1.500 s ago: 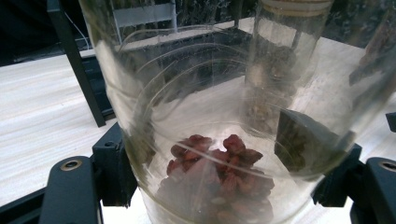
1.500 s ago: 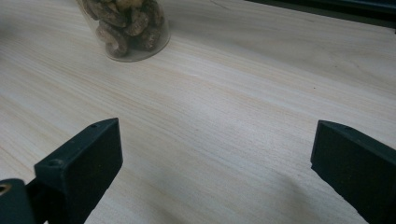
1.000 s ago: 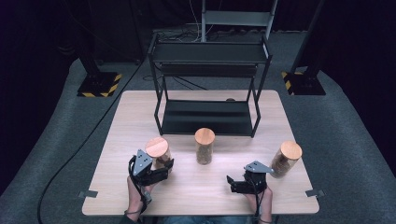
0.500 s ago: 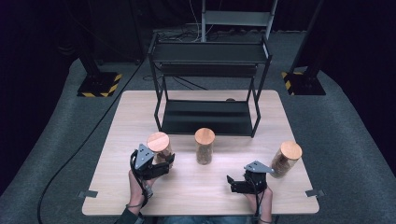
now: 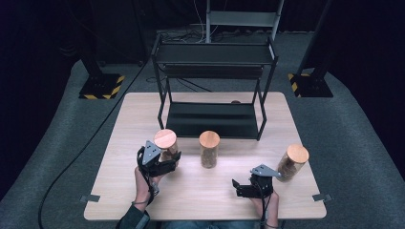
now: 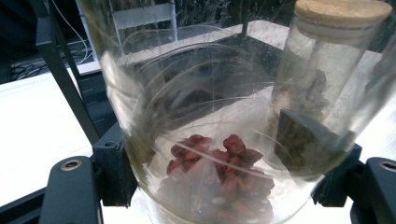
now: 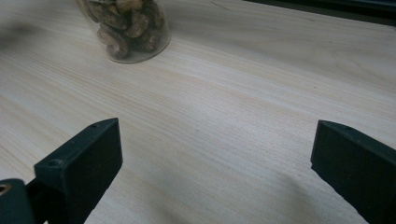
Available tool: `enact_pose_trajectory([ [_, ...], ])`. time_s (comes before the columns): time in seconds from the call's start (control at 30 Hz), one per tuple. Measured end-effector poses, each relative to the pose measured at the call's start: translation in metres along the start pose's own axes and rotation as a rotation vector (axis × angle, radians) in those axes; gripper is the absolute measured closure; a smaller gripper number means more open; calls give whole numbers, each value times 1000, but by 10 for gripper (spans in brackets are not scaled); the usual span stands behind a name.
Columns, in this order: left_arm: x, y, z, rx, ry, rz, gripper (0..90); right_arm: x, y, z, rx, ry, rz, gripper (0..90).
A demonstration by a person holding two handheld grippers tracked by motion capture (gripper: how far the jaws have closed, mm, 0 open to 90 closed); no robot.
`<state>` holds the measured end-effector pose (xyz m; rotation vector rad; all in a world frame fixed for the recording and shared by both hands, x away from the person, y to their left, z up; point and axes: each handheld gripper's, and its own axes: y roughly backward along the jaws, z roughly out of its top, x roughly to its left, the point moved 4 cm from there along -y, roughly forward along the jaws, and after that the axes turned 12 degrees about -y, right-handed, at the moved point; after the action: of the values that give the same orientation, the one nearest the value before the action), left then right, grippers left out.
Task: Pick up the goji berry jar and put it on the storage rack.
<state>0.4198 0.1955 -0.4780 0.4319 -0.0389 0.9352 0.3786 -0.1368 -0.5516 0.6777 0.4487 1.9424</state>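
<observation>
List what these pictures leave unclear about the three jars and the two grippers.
- Left jar: in the left gripper view the picture edges cut off its lid and base.
- Left gripper: whether the jaws press the glass; the jar hides the contact.
- Middle jar: contents too small in the high view.
- Right jar: contents too small there.
- Rack: lower shelf too dark to read.

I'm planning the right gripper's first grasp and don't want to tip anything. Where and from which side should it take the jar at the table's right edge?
Grip the right jar around its glass body below the wooden lid, coming level from the person's side. It stands upright and round, with the open right gripper close by.
</observation>
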Motion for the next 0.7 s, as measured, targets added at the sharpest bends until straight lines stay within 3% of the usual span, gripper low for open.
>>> enact_pose_trajectory([
  [0.7, 12, -12, 11, -11, 3, 3, 250, 0, 0, 0, 3, 0, 3, 12],
])
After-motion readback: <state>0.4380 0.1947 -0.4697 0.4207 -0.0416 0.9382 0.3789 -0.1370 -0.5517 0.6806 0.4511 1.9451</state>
